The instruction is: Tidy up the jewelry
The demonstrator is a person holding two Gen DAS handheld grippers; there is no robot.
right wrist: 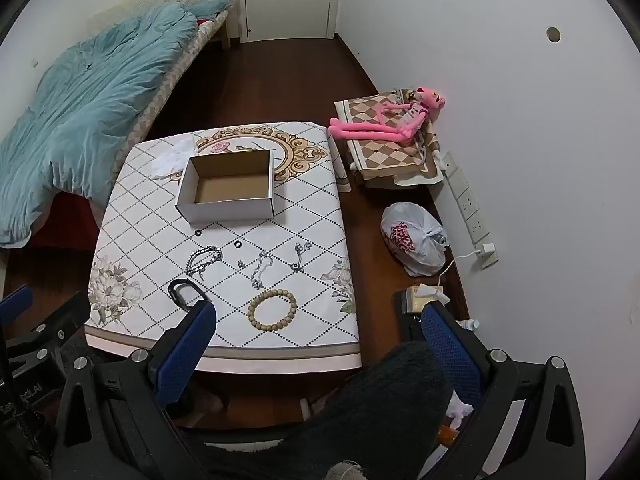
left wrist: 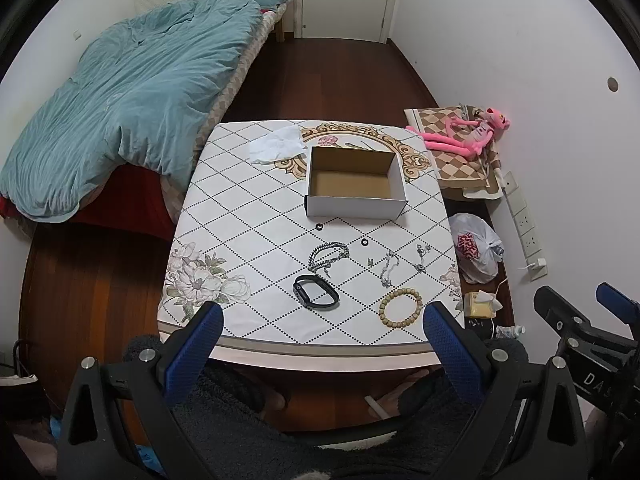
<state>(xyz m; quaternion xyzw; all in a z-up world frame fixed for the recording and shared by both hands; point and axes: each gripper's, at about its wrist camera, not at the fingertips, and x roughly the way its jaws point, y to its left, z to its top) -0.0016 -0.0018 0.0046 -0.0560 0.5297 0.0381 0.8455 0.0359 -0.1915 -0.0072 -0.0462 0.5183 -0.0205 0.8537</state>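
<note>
An empty white cardboard box (left wrist: 354, 182) (right wrist: 228, 190) stands open on the patterned table (left wrist: 240, 240) (right wrist: 132, 216). In front of it lie two small black rings (left wrist: 319, 227) (left wrist: 364, 242), a silver chain bracelet (left wrist: 329, 257) (right wrist: 204, 260), thin silver chains (left wrist: 389, 267) (right wrist: 261, 267), a black watch band (left wrist: 316, 297) (right wrist: 185, 293) and a wooden bead bracelet (left wrist: 401, 307) (right wrist: 273, 309). My left gripper (left wrist: 322, 320) and right gripper (right wrist: 318, 324) are both open and empty, held above the table's near edge.
A crumpled white tissue (left wrist: 276, 144) lies behind the box. A bed with a blue duvet (left wrist: 128, 92) stands left. On the right are a pink plush toy (left wrist: 466, 132), a white plastic bag (left wrist: 476, 252) and a wall power strip (left wrist: 526, 224).
</note>
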